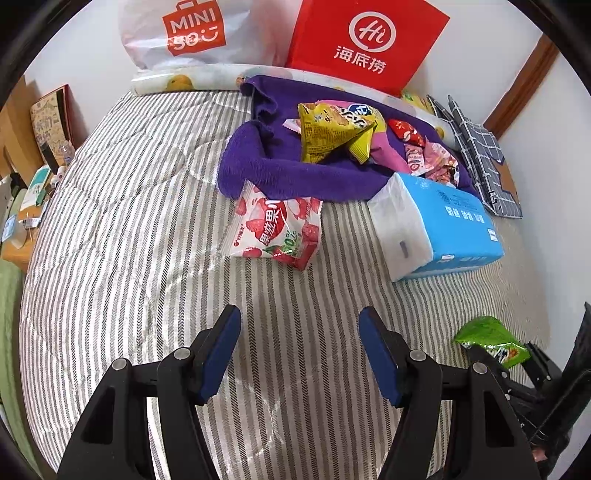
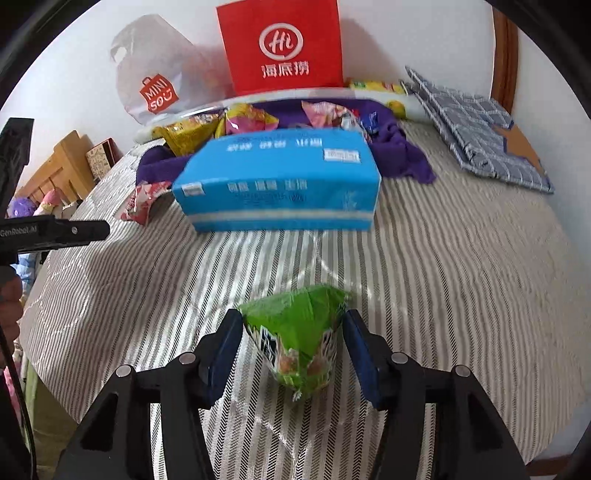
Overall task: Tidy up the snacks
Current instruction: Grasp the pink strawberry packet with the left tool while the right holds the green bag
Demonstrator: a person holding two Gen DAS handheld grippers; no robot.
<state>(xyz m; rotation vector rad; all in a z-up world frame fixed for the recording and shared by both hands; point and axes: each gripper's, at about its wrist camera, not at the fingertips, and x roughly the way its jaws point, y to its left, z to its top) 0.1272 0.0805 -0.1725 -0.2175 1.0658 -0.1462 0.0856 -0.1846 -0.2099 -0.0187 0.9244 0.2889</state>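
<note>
A green snack bag (image 2: 301, 341) sits between the pads of my right gripper (image 2: 293, 350), which is shut on it; it also shows in the left wrist view (image 1: 491, 341). My left gripper (image 1: 299, 354) is open and empty above the striped bed (image 1: 129, 221). A red-and-white strawberry snack bag (image 1: 275, 232) lies ahead of it, also in the right wrist view (image 2: 142, 203). A yellow snack bag (image 1: 332, 131) and several pink and red packets (image 1: 424, 155) lie on a purple towel (image 1: 266, 166).
A blue tissue pack (image 1: 443, 225) lies right of the strawberry bag, also in the right wrist view (image 2: 280, 184). A red paper bag (image 1: 365, 40) and a white Miniso bag (image 1: 192, 33) lean on the wall. A folded checked cloth (image 1: 480, 155) lies at right.
</note>
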